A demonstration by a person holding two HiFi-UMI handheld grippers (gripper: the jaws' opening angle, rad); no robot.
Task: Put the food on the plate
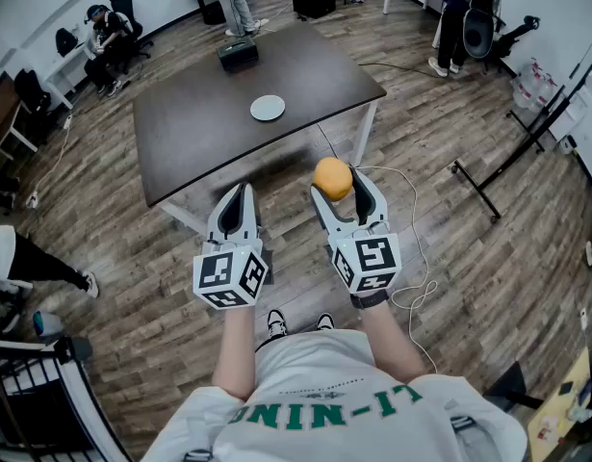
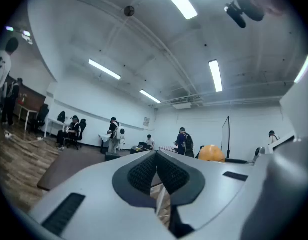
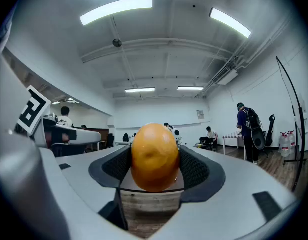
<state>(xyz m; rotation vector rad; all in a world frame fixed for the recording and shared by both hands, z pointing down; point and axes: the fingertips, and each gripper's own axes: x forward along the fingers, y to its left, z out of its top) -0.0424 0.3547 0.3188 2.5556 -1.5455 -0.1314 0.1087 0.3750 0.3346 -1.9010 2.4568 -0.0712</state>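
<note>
- The right gripper (image 1: 339, 189) is clenched on an orange (image 1: 332, 178). The fruit is squeezed between both dark pads and bulges above them.
- The left gripper (image 1: 237, 198) is just beside it on its left and level with it. Its jaws are pressed together with nothing between them.
- Both are held in the air over the wood floor (image 1: 469, 258), short of the table.
- Ahead of the grippers stands a dark table (image 1: 199, 133). A white plate (image 1: 268, 108) lies near its middle, well apart from the orange.
- Beyond the plate, near the table's far edge, sits a black box (image 1: 238, 54).
</note>
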